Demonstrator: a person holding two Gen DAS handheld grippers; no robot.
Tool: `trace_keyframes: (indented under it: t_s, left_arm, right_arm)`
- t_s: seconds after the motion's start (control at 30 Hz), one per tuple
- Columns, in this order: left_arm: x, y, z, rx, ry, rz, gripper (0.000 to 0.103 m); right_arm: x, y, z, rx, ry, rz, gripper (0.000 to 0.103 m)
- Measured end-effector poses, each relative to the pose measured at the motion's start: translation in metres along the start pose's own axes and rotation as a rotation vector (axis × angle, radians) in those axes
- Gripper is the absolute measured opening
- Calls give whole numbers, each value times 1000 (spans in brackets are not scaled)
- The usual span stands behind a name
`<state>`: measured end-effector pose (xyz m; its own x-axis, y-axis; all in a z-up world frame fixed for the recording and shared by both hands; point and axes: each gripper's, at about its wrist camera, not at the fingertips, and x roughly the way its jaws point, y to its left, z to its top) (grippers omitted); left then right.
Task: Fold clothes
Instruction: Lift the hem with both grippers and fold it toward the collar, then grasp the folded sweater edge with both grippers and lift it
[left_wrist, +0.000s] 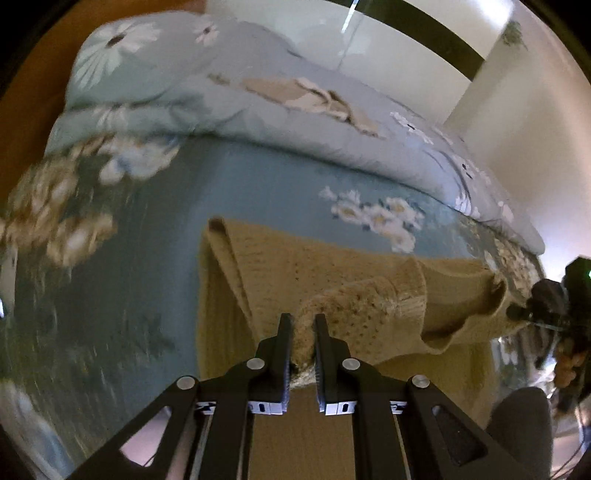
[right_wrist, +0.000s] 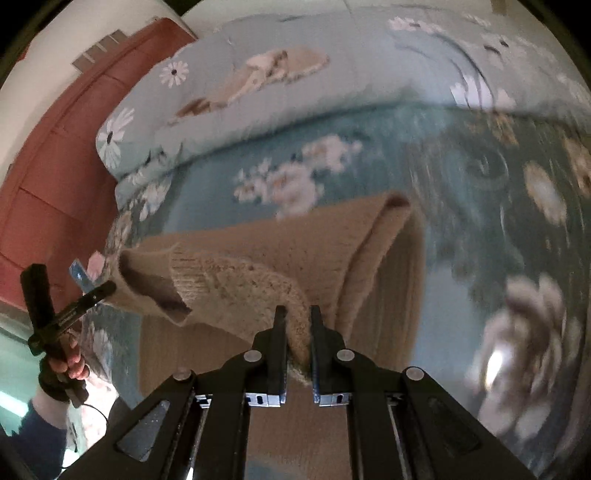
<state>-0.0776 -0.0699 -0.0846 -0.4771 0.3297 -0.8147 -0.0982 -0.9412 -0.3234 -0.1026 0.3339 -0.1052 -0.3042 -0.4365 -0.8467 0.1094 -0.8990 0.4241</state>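
Tan knit — a sweater (left_wrist: 288, 280) lies on the floral bed sheet (left_wrist: 258, 181), well short of the rolled quilt (left_wrist: 221, 103) along the bed's far edge. The left gripper (left_wrist: 303, 328) and right gripper (right_wrist: 298, 325) each pinch a bunched edge, jaws nearly closed. A fold looks underway — next, carry both edges across evenly and lay them flat.

Left gripper (left_wrist: 303, 321) clamped on a bunched fold of the tan knit sweater (left_wrist: 280, 266), frame bottom centre. Sweater lies partly folded on the teal floral bedsheet (left_wrist: 236, 184). Rolled pale-blue floral quilt (left_wrist: 229, 92) across the top. Right gripper (left_wrist: 546, 314) at the right edge, touching the sweater's hem; its jaw state unclear.
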Motion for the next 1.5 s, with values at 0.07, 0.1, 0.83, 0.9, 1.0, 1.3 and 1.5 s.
trace_keyframes:
  t_s: [0.07, 0.1, 0.83, 0.9, 1.0, 1.3, 1.5]
  left_arm:
    - [-4, 5, -21, -44, 15, -8, 11]
    - [-5, 6, -28, -57, 24, -9, 11]
    - [-27, 15, -113, -175, 130, 38, 23]
    - [-32, 21, -116, -213, 121, 30, 23]
    - [-36, 30, -115, -247, 110, 40, 26]
    - [0, 48, -66, -303, 137, 91, 45]
    - [11, 36, -14, -235, 90, 99, 68]
  right_arm:
    - [-2, -1, -19, 20, 19, 4, 10]
    - [-3, -2, -29, 31, 29, 4, 10]
    - [-22, 2, -102, 32, 125, -129, 26]
    - [-27, 1, -105, 29, 126, -136, 28]
    - [-36, -8, -103, 60, 99, -130, 35]
    - [-11, -39, -55, 235, 9, -82, 57]
    - [10, -70, -22, 411, -62, -14, 68]
